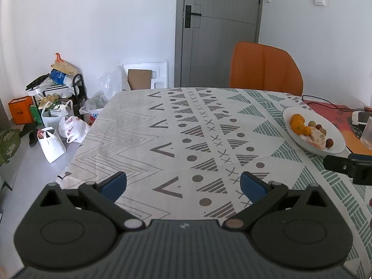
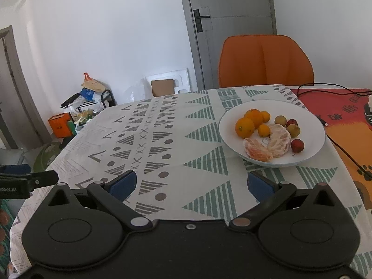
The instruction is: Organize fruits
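A white plate (image 2: 309, 118) stands on the patterned tablecloth, right of centre. It holds oranges (image 2: 244, 127), peeled citrus pieces (image 2: 279, 143) and small red and green fruits (image 2: 297, 145). My right gripper (image 2: 191, 184) is open and empty, a little before the plate and to its left. My left gripper (image 1: 183, 184) is open and empty over the cloth, well left of the plate (image 1: 334, 147). The left view shows the right gripper's finger (image 1: 341, 165) at its right edge.
An orange chair (image 2: 265, 61) stands behind the table. A red-orange mat (image 2: 344, 114) with a black cable (image 2: 341, 148) lies right of the plate. A clear glass (image 1: 368, 134) stands at the far right. Bags and boxes (image 1: 53, 116) crowd the floor at left.
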